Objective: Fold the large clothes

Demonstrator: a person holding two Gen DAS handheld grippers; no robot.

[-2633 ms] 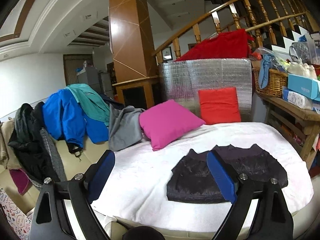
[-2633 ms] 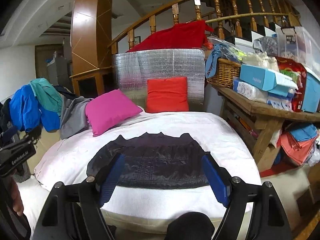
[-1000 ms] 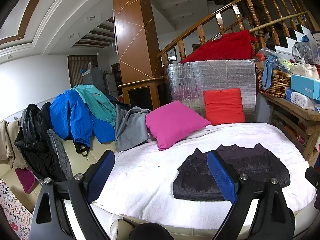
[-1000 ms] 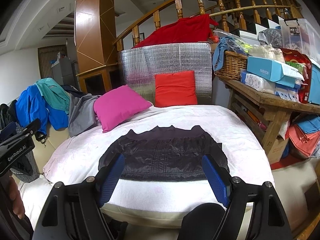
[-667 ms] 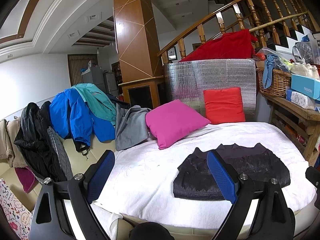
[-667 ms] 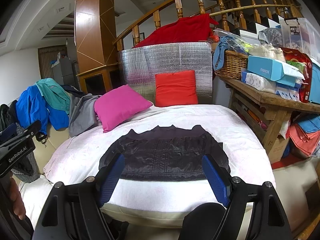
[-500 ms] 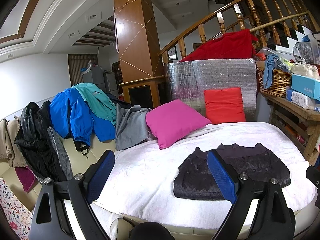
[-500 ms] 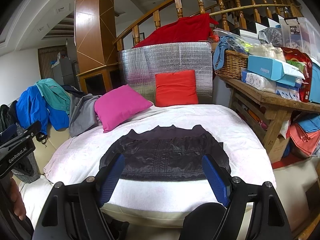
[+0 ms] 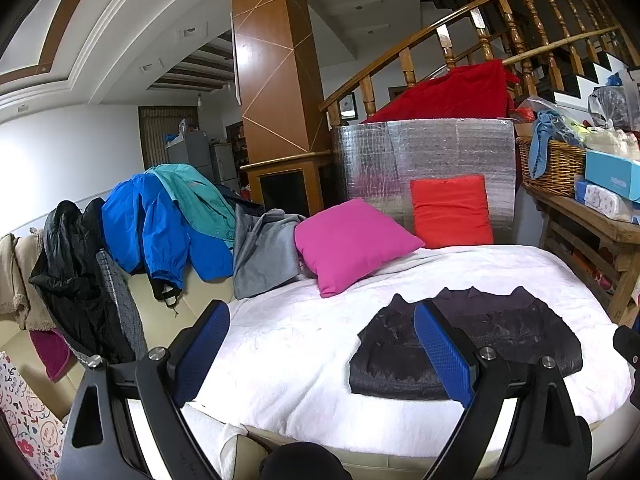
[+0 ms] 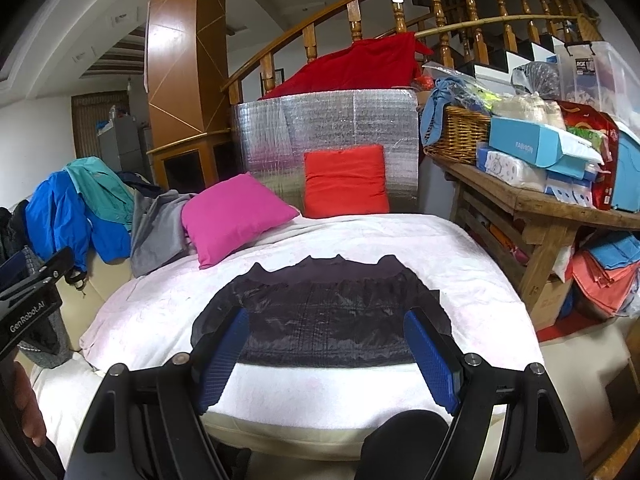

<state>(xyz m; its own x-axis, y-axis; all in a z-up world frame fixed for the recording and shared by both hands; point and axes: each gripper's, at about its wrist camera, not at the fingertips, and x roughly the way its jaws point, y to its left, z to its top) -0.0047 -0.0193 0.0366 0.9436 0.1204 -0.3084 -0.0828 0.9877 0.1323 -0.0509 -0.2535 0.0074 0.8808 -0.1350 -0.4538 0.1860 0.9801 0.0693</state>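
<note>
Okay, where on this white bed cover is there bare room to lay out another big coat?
Bare: the white bed cover between the pink cushion and the folded black quilted jacket. Crowded: the sofa back under the blue jacket, and the wooden side table.

Pink cushion (image 10: 232, 216) beside red cushion (image 10: 346, 182) against silver foil panel (image 10: 324, 120), wicker basket (image 10: 456, 128) and blue box (image 10: 532, 144) on wooden desk (image 10: 532, 204), wooden stair banister (image 10: 352, 4)

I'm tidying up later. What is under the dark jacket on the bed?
The dark jacket lies flat on a white blanket that covers the bed. Anything beneath the jacket itself, or under the blanket, is hidden.
</note>
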